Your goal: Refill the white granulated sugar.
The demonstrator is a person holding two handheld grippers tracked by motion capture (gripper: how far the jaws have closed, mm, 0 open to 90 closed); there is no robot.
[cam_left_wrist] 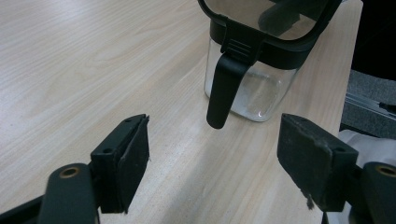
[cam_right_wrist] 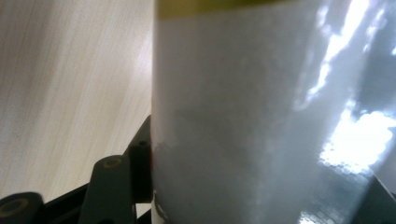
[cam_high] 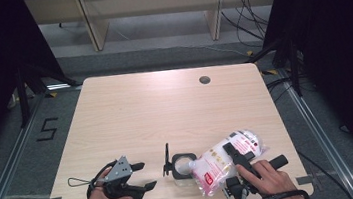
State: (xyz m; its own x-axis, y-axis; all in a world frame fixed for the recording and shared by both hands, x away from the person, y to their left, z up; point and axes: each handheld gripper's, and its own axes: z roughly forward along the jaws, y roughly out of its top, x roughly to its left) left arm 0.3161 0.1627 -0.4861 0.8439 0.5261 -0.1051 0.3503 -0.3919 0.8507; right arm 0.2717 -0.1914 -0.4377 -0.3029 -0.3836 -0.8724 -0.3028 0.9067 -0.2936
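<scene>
A: Where is the bag (cam_high: 224, 160) now?

B: I hold it with my right gripper (cam_high: 236, 159). The jaws are closed on its body, one pad on each side. In the right gripper view the bag (cam_right_wrist: 261, 121) presses against my left pad (cam_right_wrist: 142, 172). It is white with red print, and it lies tilted, with its low end toward the jar (cam_high: 182, 166).

A: And where is the jar?

B: It stands on the table (cam_high: 165, 111) near the front edge, around 6 o'clock from the table middle. The bag comes to it from 3 o'clock, and its end is at the mouth of the jar. I cannot tell if they touch. The lid (cam_high: 167, 159) stands up open at the 9 o'clock side of the jar.

A: What about your left gripper (cam_high: 143, 176)?

B: Its jaws are wide apart and hold nothing. It is at 9 o'clock from the jar, near it but not touching. In the left gripper view the jar (cam_left_wrist: 252, 70) is at 12 o'clock ahead, clear glass with a black rim, and a black latch (cam_left_wrist: 224, 88) hangs down its side.

A: Is something inside the jar?

B: I cannot tell.
</scene>
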